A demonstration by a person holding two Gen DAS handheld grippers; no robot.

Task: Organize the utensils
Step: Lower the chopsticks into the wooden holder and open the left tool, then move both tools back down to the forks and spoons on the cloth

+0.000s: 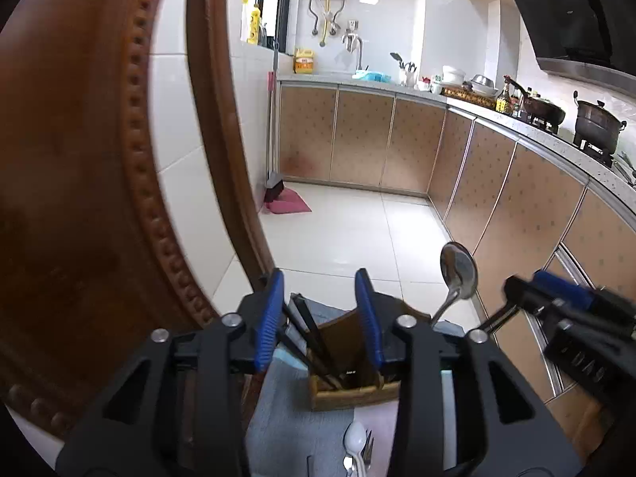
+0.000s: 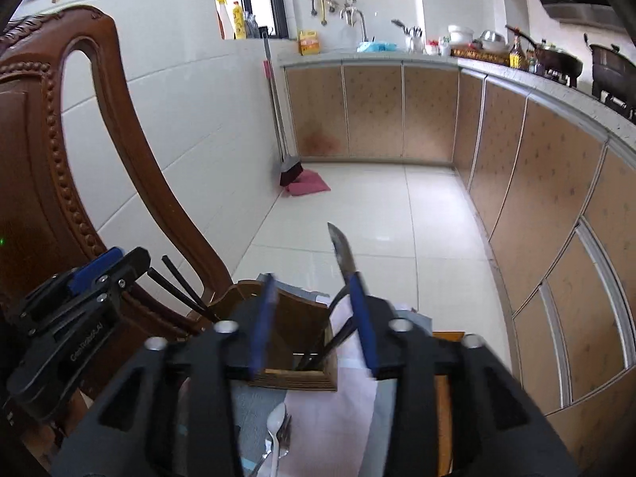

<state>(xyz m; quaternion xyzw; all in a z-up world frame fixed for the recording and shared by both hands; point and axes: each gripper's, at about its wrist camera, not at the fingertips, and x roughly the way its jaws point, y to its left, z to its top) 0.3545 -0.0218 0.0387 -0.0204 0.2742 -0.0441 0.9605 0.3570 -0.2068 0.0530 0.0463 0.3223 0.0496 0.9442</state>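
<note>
A wooden utensil holder (image 1: 353, 393) (image 2: 294, 377) stands on a grey-blue cloth (image 1: 286, 417). Black chopsticks (image 1: 306, 326) (image 2: 179, 282) lean in its left part. My left gripper (image 1: 320, 282) (image 2: 127, 260) is open around them, and they lie close to its left pad. A metal spoon (image 1: 457, 274) (image 2: 342, 250) stands bowl-up at the holder's right side. My right gripper (image 2: 314, 282) (image 1: 528, 284) is open, with the spoon's neck just inside its right pad. Whether that pad touches the spoon is unclear.
A white spoon, a fork and a metal spoon (image 1: 357, 449) (image 2: 278, 429) lie on the cloth in front of the holder. A carved wooden chair back (image 1: 79, 198) (image 2: 39, 159) rises close on the left. Kitchen cabinets (image 1: 516, 206) run along the right, beyond tiled floor.
</note>
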